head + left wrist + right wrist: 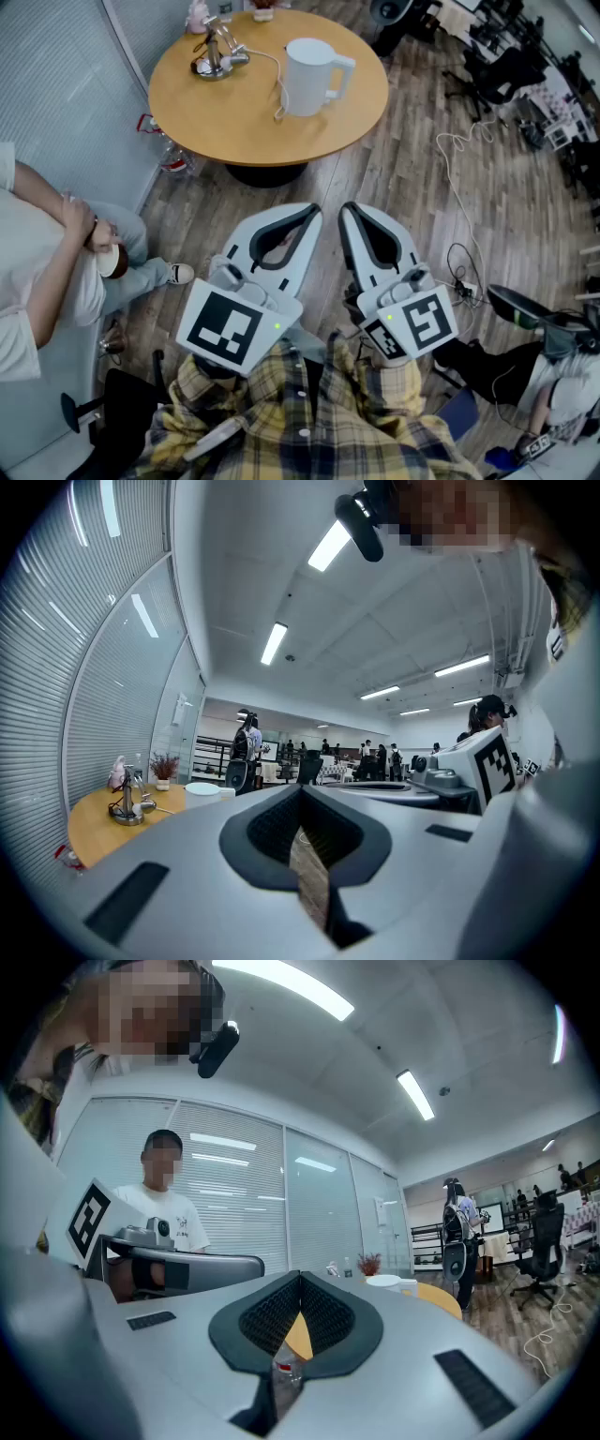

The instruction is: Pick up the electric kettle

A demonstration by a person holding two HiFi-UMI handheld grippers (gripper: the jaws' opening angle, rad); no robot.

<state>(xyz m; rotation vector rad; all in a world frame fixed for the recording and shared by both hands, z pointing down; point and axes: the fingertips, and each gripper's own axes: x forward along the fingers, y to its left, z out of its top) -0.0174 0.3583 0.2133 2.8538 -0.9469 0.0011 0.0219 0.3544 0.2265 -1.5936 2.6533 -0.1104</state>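
While the left claw point(309, 216) and the right claw point(349, 210) are hovering side by side, jaws closed tight and holding nothing, the white kettle point(311, 77) is sitting well away from them — upright on the far round table point(225, 122), toward its right side.

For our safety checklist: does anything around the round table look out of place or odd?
Yes: a loose white cable snakes across the wooden floor right of the table, a likely trip hazard. The kettle stands upright.
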